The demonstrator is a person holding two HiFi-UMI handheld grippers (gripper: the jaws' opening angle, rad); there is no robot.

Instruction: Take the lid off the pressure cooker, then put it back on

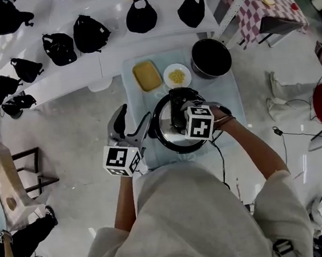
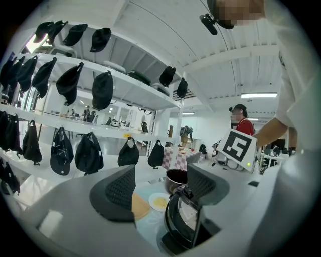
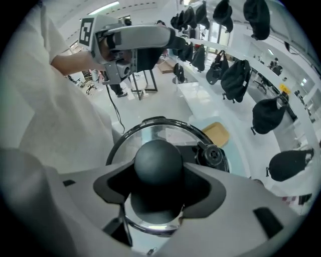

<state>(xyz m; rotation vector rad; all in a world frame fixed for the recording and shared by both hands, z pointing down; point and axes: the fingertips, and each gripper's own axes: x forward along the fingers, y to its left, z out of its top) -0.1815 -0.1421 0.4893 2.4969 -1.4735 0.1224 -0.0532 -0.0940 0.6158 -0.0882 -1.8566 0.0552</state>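
The right hand-held gripper (image 3: 159,183) points steeply down. Its jaws are clamped on either side of the black knob (image 3: 157,159) of the glass lid (image 3: 150,131), which lies atop the pressure cooker (image 1: 161,139) near the front edge of the tabletop (image 1: 230,94). The left hand-held gripper (image 2: 161,186) hovers just left of the cooker, with its jaws spread and nothing between them.

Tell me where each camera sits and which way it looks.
Head view: on the person's head, looking steeply down at the table; both arms, left gripper and right gripper show.
Left gripper view: on that gripper, looking roughly level over the pressure cooker toward cap shelves; its open jaws show.
Right gripper view: on that gripper, looking down at the lid; its jaws clamp the knob.
Shared: both gripper views show the lid and the other gripper.
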